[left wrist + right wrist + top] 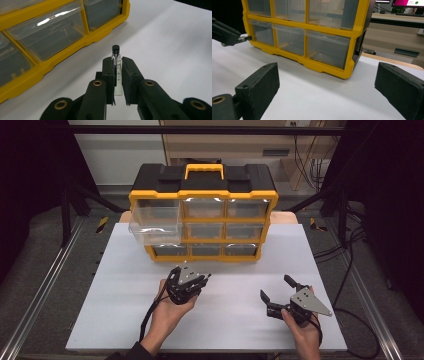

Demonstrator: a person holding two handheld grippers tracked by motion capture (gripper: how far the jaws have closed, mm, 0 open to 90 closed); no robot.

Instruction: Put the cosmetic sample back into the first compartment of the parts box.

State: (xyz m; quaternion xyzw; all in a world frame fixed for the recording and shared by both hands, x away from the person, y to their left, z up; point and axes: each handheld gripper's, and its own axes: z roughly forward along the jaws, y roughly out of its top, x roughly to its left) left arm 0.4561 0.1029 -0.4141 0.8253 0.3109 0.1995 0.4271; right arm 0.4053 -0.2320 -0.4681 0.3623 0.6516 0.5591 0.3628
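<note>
Near the organizer's (50, 37) front edge, left gripper (118, 67) clamps vial (117, 66)

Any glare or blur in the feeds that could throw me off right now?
High view: glare streaks on the organizer's clear drawers, dark surroundings. Left gripper view: a bright reflection on a drawer front, the vial sharp. Right gripper view: the near jaws soft, background monitor overexposed.

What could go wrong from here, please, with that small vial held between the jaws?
The left hand-held gripper pinches the thin clear vial along its side; it might slip or crack. The pulled-out drawer of the yellow organizer juts out, so the vial's black cap could knock its rim.
</note>
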